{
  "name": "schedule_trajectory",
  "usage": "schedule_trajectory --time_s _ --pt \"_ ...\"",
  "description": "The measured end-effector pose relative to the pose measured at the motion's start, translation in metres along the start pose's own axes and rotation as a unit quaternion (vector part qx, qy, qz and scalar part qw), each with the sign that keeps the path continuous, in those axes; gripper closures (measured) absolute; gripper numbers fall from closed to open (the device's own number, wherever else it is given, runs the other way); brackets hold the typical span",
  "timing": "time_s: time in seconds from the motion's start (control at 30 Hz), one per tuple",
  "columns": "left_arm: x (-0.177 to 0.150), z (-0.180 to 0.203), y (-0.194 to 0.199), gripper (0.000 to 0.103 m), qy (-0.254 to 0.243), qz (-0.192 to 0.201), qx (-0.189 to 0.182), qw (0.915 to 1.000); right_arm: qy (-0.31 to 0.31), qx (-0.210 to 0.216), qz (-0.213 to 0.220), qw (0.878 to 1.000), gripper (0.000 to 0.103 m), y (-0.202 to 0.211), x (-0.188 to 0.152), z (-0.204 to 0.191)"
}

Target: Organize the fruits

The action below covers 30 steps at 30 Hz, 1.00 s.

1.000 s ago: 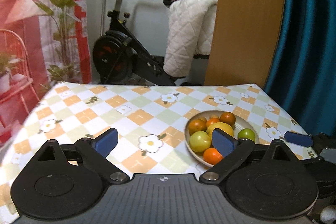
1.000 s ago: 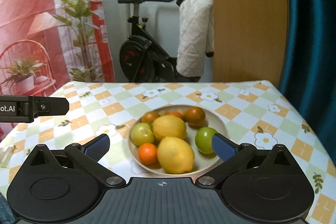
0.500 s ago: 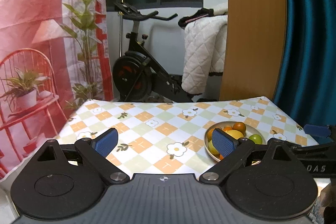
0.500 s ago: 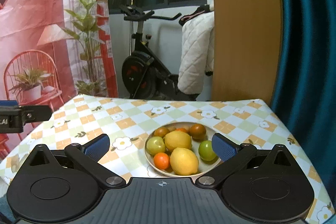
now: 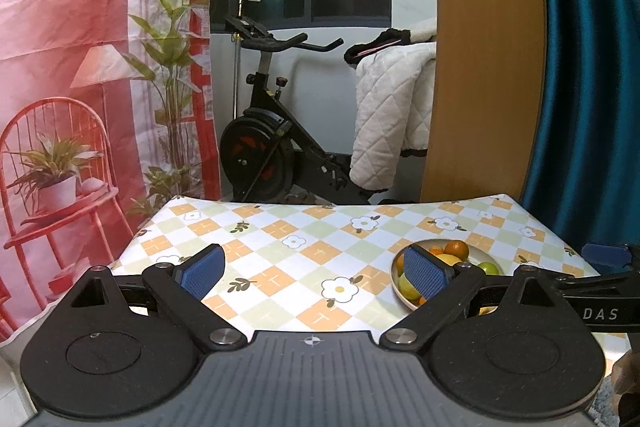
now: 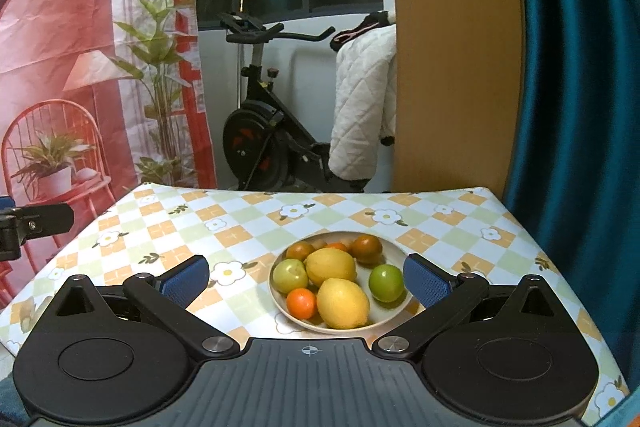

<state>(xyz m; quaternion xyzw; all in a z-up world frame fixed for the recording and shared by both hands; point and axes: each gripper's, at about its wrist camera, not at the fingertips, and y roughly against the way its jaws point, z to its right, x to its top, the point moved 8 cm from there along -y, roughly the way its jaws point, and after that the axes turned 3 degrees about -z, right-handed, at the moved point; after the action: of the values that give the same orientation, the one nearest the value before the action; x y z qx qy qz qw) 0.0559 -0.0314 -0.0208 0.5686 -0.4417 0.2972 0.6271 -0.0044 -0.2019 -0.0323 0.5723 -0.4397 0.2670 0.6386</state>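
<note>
Where the left wrist view looks out, the left gripper [image 5: 312,269] hangs above the checked floral tablecloth [image 5: 304,239], its blue-padded jaws spread wide and holding nothing; the shallow beige round plate [image 5: 474,247] of fruit lies to its right, partly hidden behind the right-hand pad, and the right gripper's black body [image 5: 596,307] shows at the frame edge. From the right wrist view, the right gripper [image 6: 306,281] is likewise released and empty, set back from the plate [image 6: 394,249], which sits between its pads in line of sight. Contents: two yellow lemons [image 6: 342,303], two pale green round fruits [image 6: 386,283], small orange citrus [image 6: 302,303], two dark reddish-brown round fruits [image 6: 367,248]. All fruit appears plated; judged near completion. Advice: any further pick should close gently on one outer fruit, avoiding neighbours that could roll.
</note>
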Motion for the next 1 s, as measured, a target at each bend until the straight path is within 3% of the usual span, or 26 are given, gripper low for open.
schedule_trajectory --time_s 1.0 --pt "-0.0055 -0.0049 0.0010 0.006 -0.004 -0.011 0.005 0.9999 -0.004 0.000 0.003 1.000 0.001 0.0008 -0.0003 0.0019"
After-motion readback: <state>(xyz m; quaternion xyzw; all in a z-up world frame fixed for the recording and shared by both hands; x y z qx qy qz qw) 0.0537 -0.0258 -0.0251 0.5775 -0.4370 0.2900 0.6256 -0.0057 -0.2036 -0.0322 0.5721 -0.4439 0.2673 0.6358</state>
